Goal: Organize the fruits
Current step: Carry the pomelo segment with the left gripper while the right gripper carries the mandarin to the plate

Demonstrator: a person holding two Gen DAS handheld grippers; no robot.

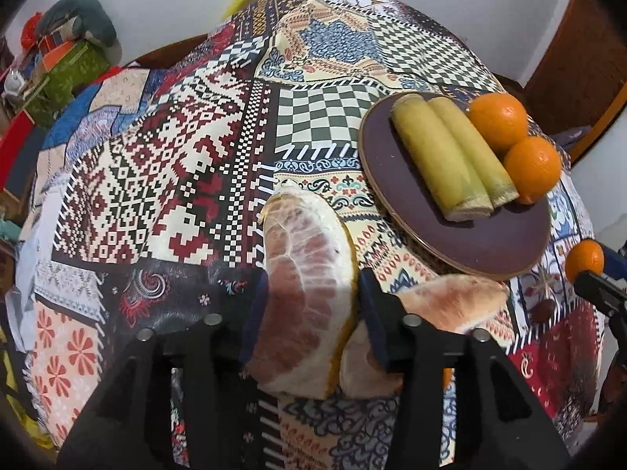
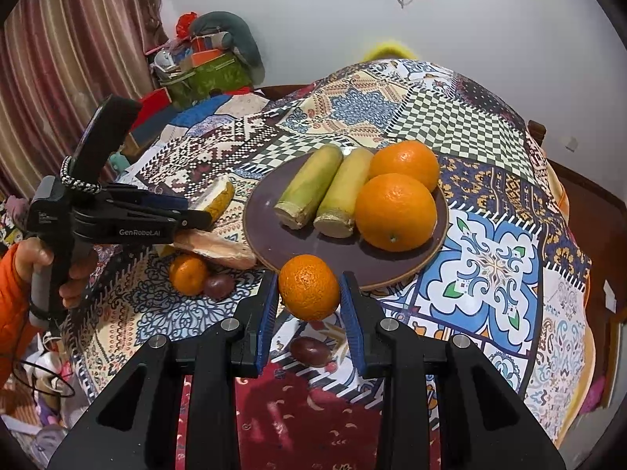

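Fruits lie on a patchwork tablecloth (image 2: 490,258) by a white wall; left gripper (image 1: 313,293) clamps a pomelo wedge (image 1: 309,286), long axis pointing away; right gripper (image 2: 309,305) grips a tangerine (image 2: 309,286).

Second pomelo wedge (image 1: 450,305) partly hidden

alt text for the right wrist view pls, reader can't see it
The right tongs grip a small mandarin just in front of a dark plate holding two large oranges and two sugarcane pieces, on a patchwork tablecloth. At left, the left tongs hold a pomelo wedge.
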